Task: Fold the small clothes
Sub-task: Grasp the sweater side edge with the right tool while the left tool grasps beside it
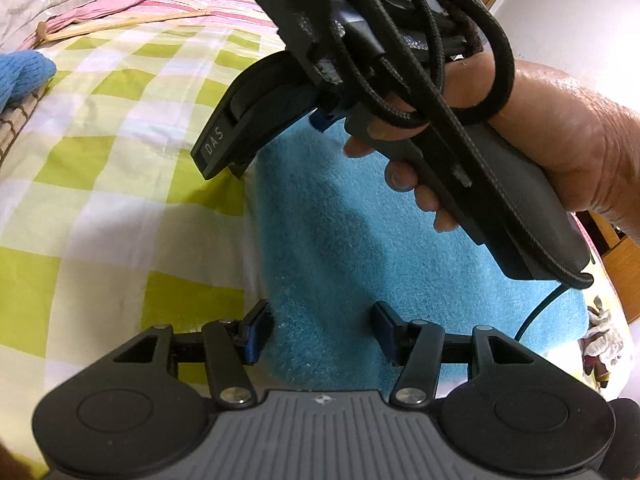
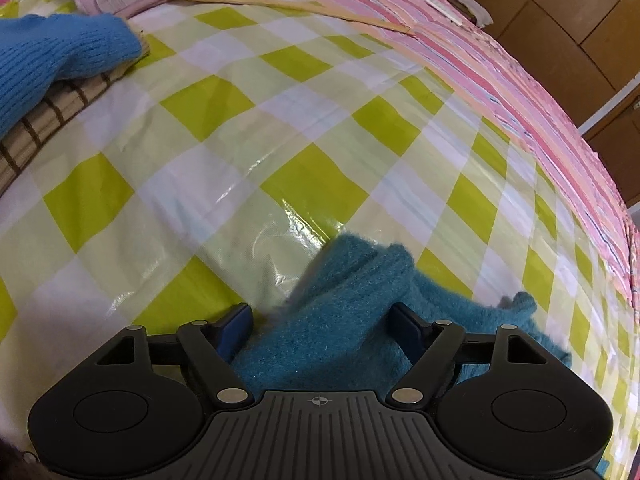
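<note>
Teal fleece garment (image 1: 340, 216): lies on the checked plastic sheet (image 2: 248, 152) that covers the bed, near the sheet's near edge, part flat and part doubled over.

Largest surface first. The checked sheet is glossy and wrinkled; expect cloth to slide on it rather than stay put. Open room extends across the sheet's middle toward the striped pink bedding (image 2: 500, 80) at the far side. The blue knit sweater (image 2: 60, 56) rests on a brown striped cloth (image 2: 48, 120) at the far left, well apart from the work area. A wooden hanger (image 2: 280, 0) lies at the far edge beside the pink cloth.

In the right wrist view, a folded flap of the garment rises between the fingers of the right gripper (image 2: 324, 324). The jaws stand spread, and the pads appear clear of the fleece. Judgement: the fold is being set down or released.

The left gripper (image 1: 320, 332) hovers over the flat part of the garment, jaws spread, nothing pinched. The person's hand (image 1: 520, 136) holding the right gripper crowds the space directly ahead of it.

Procedure for the current step:
1. Confirm that the flap's edges align with the layer beneath.
2. Lift the right gripper straight up to avoid dragging fleece.
3. Keep the left gripper low, ready to pin the flat layer.
</note>
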Demonstrator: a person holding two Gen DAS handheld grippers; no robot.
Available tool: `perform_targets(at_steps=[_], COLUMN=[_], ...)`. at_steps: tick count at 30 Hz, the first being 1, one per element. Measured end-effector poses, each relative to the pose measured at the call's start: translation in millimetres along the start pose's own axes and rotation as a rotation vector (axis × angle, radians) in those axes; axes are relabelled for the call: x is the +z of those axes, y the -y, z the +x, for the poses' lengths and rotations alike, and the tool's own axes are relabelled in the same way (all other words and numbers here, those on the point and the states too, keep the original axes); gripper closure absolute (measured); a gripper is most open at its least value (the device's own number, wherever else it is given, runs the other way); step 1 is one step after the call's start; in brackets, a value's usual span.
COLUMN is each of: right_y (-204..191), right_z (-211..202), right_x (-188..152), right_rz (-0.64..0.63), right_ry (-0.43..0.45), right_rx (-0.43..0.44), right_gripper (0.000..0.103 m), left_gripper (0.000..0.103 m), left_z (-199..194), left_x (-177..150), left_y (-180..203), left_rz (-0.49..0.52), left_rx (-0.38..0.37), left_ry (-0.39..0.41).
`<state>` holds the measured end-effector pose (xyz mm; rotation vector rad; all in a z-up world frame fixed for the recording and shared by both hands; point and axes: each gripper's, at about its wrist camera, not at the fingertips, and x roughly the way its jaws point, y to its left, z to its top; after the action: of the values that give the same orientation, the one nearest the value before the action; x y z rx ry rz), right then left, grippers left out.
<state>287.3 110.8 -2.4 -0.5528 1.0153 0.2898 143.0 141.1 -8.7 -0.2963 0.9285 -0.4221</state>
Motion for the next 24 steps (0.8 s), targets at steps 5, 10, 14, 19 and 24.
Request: perform_targets(at_steps=[5, 10, 14, 19, 24], right_y=[1.1, 0.8, 0.7, -0.5, 1.1], right_z=[0.8, -1.1, -2.1, -5.2, -10.7], right_x=[0.3, -3.7, -3.9, -5.5, -8.0], right_rz=[-0.010, -0.027, -0.035, -0.061, -0.082], right_ry=[-0.001, 0.011, 0.009, 0.005, 0.008], right_rx=[0.010, 0.010, 0.008, -0.004, -0.007], right_gripper=[0.025, 0.028, 0.030, 0.039, 0.049], left_gripper=[0.039, 0.038, 0.038, 0.038, 0.042], left_z=[1.0, 1.7, 0.4, 2.6, -1.8], left_x=[-5.6, -6.2, -6.9, -8.6, -11.6], left_y=[9.7, 15.5, 14.4, 15.0, 17.4], left_rz=[0.040, 0.061, 0.060, 0.076, 0.091], left_rx=[0.019, 0.027, 0.026, 0.031, 0.037], left_ry=[0.011, 0.013, 0.016, 0.028, 0.041])
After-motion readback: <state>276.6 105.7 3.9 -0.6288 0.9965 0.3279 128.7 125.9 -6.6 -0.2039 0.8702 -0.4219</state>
